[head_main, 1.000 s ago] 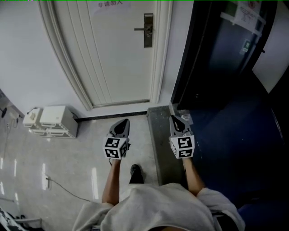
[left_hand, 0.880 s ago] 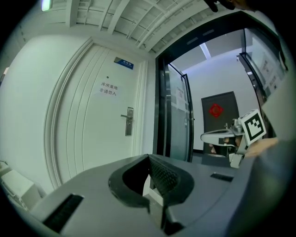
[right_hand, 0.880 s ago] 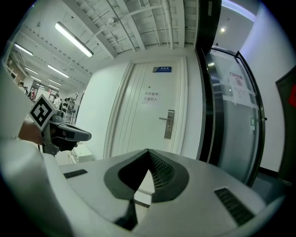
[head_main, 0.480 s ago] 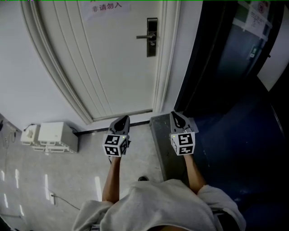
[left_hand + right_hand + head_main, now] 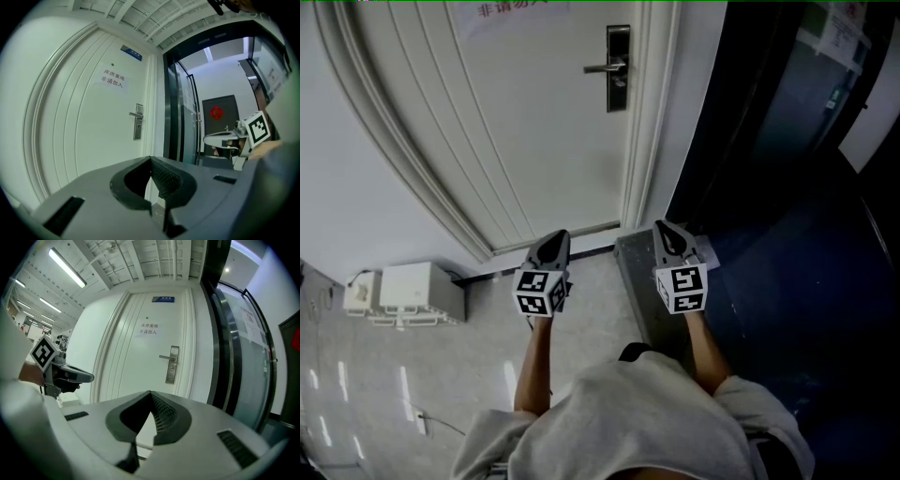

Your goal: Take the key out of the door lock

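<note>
Left gripper (image 5: 554,246), right gripper (image 5: 669,236): jaws together, nothing between them, side by side mid-frame in head view, well apart from white door (image 5: 534,122). Door lock (image 5: 618,67) top centre; key too small to make out.

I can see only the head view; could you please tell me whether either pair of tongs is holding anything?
Observer: No. Their own views show the left tongs and the right tongs both shut, tips touching, with nothing between them.
Operator: Thank you. Is anything cut off at the top of my view?
Observer: Yes. The right gripper view shows a small blue plate mounted higher than the paper notice on the white door.
</note>
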Demonstrator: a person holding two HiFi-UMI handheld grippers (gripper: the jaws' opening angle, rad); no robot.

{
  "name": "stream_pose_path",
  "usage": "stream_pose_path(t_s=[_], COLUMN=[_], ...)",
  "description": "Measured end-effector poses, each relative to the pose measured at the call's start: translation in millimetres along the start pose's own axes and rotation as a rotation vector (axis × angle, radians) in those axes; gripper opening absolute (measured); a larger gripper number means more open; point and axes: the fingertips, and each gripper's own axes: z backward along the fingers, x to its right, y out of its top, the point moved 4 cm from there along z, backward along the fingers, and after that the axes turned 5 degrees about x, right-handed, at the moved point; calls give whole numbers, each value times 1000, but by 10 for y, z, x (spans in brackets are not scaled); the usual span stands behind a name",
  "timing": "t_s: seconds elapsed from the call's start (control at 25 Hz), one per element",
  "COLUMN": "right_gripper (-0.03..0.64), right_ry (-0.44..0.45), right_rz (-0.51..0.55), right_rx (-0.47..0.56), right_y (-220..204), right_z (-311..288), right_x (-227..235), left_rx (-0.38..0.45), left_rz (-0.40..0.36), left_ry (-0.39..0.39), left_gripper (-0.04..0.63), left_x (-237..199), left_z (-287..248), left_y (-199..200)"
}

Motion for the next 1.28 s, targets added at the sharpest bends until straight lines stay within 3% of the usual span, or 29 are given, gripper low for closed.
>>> stream_pose_path(t_s=[0.52, 0.84, 1.28], right_gripper=[21, 22, 22], right_ry=[3, 28, 90], right_rz=[-15, -35, -20], right_rx=[-4, 4, 22], right_y=[-304, -488, -430], right_z=[-529, -1501, -2936], right_x=[249, 754, 1471], left_rx=[-34, -34, -22], left_rz=[11, -9, -17], left_ry=[19, 47, 110], left_gripper=[17, 17, 17], left_x=[-202, -594, -1198], left_z=[-482, -1471, -2796], left_y=[-237, -178, 151])
